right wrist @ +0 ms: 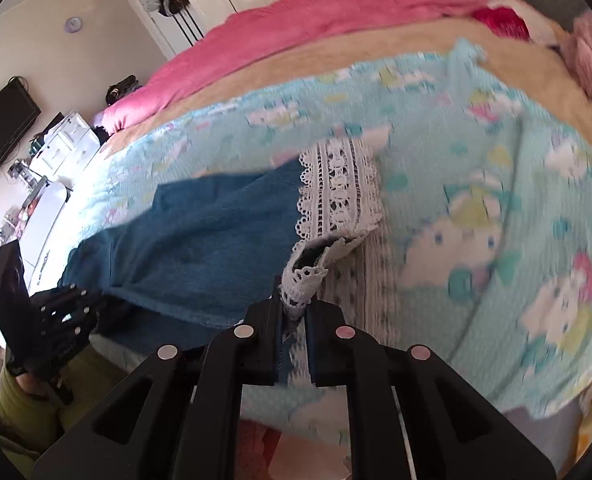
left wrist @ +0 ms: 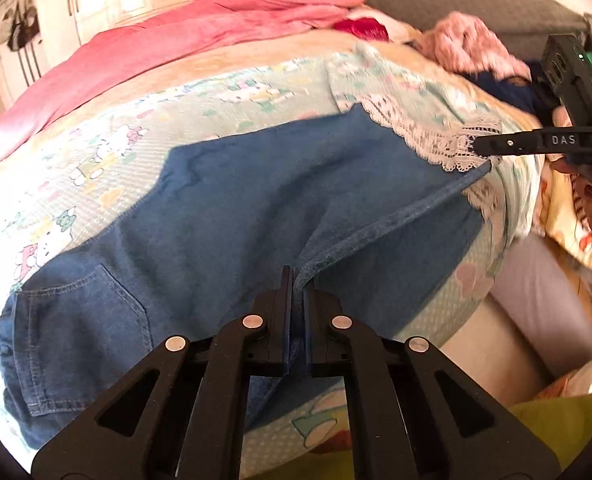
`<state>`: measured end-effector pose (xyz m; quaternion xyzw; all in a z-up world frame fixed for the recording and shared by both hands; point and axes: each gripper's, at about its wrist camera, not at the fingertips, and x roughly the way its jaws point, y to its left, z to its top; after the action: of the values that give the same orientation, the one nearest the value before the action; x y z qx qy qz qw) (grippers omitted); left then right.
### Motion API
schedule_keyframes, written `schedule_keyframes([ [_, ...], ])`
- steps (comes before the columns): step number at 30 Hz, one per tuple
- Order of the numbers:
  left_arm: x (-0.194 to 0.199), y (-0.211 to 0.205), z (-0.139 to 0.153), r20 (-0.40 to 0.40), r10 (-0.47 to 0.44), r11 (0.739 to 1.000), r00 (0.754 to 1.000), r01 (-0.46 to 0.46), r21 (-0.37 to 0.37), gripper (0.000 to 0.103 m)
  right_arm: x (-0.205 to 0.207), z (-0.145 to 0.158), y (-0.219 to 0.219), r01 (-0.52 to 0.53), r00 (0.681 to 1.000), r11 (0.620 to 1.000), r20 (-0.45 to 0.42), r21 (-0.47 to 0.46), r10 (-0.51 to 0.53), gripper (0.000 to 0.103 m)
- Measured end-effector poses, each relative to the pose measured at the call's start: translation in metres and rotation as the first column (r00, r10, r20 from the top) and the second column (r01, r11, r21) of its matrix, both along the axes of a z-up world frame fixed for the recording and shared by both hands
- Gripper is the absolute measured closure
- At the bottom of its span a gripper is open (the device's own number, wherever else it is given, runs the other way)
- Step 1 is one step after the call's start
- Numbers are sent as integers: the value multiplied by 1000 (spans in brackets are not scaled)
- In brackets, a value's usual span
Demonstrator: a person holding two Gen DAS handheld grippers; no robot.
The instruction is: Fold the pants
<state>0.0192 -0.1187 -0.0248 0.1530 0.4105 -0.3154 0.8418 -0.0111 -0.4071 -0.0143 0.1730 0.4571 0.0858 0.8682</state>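
Blue denim pants (left wrist: 255,208) with white lace cuffs (left wrist: 436,136) lie spread across a mint cartoon-print bedspread (left wrist: 155,120). A back pocket (left wrist: 79,328) shows at the lower left. My left gripper (left wrist: 299,280) is shut on a raised fold of the denim near the pants' near edge. In the right wrist view the pants (right wrist: 191,248) stretch left, and my right gripper (right wrist: 296,300) is shut on the lace cuff (right wrist: 336,192) of a leg end, which is lifted off the bed. The right gripper (left wrist: 484,146) also shows at the far right of the left wrist view.
A pink blanket (left wrist: 175,32) and a beige one lie behind the bedspread (right wrist: 496,200). A heap of clothes (left wrist: 472,44) sits at the right near the grey headboard. A yellow-green sleeve (right wrist: 19,396) holds the left gripper (right wrist: 55,320). A TV (right wrist: 3,128) and white wardrobes stand along the walls.
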Motion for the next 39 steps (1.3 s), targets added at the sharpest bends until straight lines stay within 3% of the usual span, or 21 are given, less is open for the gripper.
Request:
schedule_keyframes([
  [8,-12,-20,-16,2,-67,994,998,67,87,102,-20,-15,-14,57,997,998,-49,12,-57,92],
  [10,-13,-22,-22,-3,-72,991,997,72,110,102,-22,-21,-19,82,993,997,-81,-15,-83,70],
  [12,-11,-21,-26,-22,-69,991,997,71,114,102,-27,-18,-28,108,990,994,-91,-21,-110,66],
  [15,-11,-18,-26,-35,-70,993,997,73,98,100,-35,4,-33,130,991,988,-11,-79,-132,66],
  [18,-13,-16,-25,-40,-76,993,996,79,84,99,-34,24,-7,39,995,994,92,-106,-29,61],
  [21,-14,-3,-18,-93,-56,998,994,59,38,90,-19,8,23,-93,993,987,56,-131,101,59],
  [23,-15,15,-6,-111,-14,1000,994,12,-19,73,-9,-19,39,-125,992,970,-37,-210,120,59],
  [25,-16,42,13,-76,54,996,996,-59,-63,65,-5,-42,42,-133,988,963,-103,-235,111,59],
  [26,-15,57,23,-48,100,992,994,-104,-78,57,-7,-42,43,-131,990,962,-90,-238,113,58],
  [28,-11,88,37,10,239,969,971,-237,-76,41,-9,-36,45,-152,987,963,-81,-223,137,46],
  [29,-6,104,41,29,321,946,947,-319,-64,39,-11,-30,45,-153,988,966,-62,-211,143,45],
  [32,10,148,40,38,533,846,845,-531,-40,34,-13,-13,47,-145,989,971,5,-193,148,45],
  [35,24,179,22,-17,664,748,748,-664,0,22,-10,-8,48,-147,988,971,23,-188,154,44],
  [37,35,189,7,-80,698,714,712,-700,1,21,-5,-11,49,-153,987,971,15,-184,158,44],
  [38,40,188,-1,-110,690,720,716,-694,-1,24,-4,-14,51,-155,987,970,9,-185,159,43],
  [39,44,185,-9,-148,664,741,733,-672,-5,35,-2,-19,52,-157,987,970,-9,-184,158,39],
])
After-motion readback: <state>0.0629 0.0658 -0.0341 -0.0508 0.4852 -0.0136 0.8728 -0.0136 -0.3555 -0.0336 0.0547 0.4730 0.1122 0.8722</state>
